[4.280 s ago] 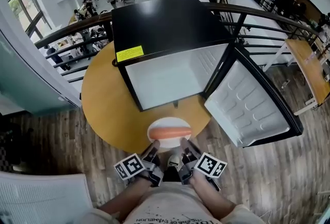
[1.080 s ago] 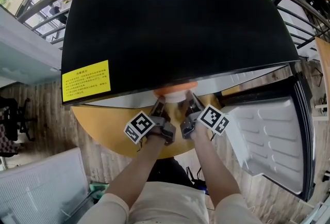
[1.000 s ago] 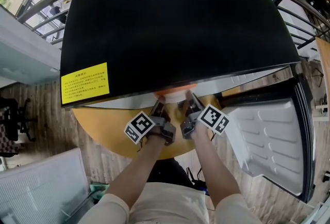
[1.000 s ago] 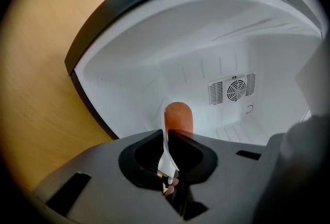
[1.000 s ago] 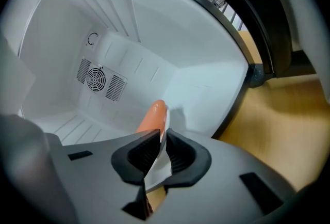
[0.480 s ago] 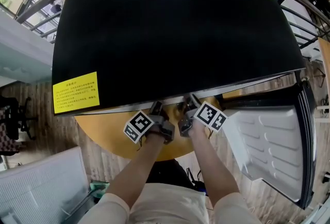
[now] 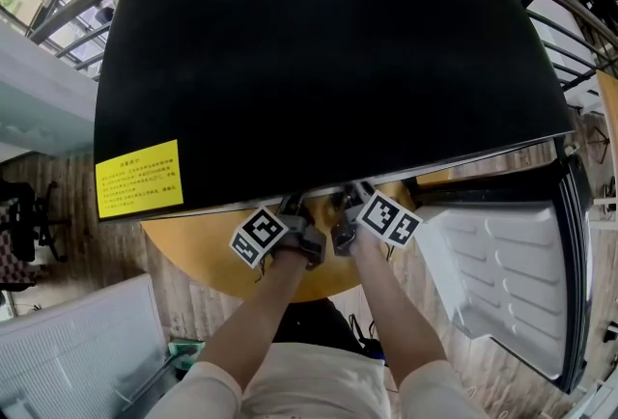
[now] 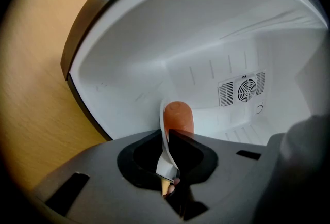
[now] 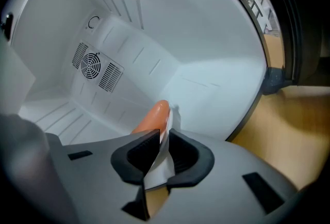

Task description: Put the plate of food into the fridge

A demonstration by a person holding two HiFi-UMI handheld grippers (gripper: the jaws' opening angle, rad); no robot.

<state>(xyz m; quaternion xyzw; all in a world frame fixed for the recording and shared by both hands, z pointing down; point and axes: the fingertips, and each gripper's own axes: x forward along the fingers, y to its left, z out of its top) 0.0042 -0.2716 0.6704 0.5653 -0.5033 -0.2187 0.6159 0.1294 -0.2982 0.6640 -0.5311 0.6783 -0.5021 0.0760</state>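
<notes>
Both grippers are pinching the white plate by its rim, left gripper on one side and right gripper on the other, holding it and its sausage inside the open black mini fridge on the round wooden table.

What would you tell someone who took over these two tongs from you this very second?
Left tongs: shut on the rim of the plate.
Right tongs: shut on its rim too.
The plate, with a sausage on it, is inside the open fridge; I cannot tell whether it rests on the fridge floor.
Done: plate brought inside.
Left: set it down, open both tongs, pull back, probably shut the door.
</notes>
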